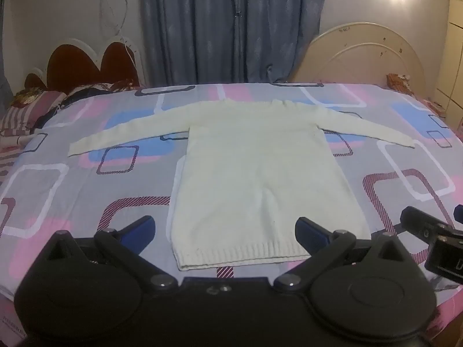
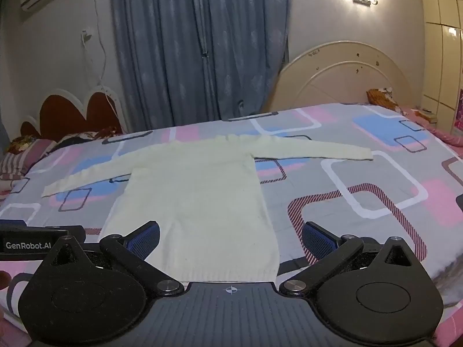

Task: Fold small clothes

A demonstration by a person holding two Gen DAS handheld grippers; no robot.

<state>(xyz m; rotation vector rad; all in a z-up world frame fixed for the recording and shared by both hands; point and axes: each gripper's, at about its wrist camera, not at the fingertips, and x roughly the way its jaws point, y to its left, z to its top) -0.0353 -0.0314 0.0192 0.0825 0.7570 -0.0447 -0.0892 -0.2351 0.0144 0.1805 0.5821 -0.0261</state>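
Two grippers hover at the near edge of a bed (image 1: pixel 58 190), both with fingers spread wide and holding nothing, as a pale cream sweater (image 1: pixel 254 179) lies spread out in front of them. The left gripper (image 1: pixel 225 231) sits squarely over the ribbed hem, its blue-padded fingers flanking the lower body of the garment without touching it. The right gripper (image 2: pixel 231 238) hangs just beside it, straddling the hem's right corner, one finger over the knit and the other over the patterned bedsheet (image 2: pixel 361 202).

The sweater rests flat in the middle of the sheet, hem toward the cameras and neckline toward the blue curtain (image 1: pixel 231 29) at the far wall. Both long sleeves stretch straight out to either side, the cuffs lying well apart on the grey, pink and blue squares. That layout looks deliberate: a garment laid open and smooth gives clear access to sleeves and side seams, and folding has apparently not begun, since no part is turned over.

The knit appears soft and slightly thick, with a ribbed band along the bottom and faint rumpling down the centre. Its left side shows a thin paler strip along the edge, possibly a lower layer peeking out. Pillows (image 1: pixel 26 107) and two headboards sit behind, clear of the work.
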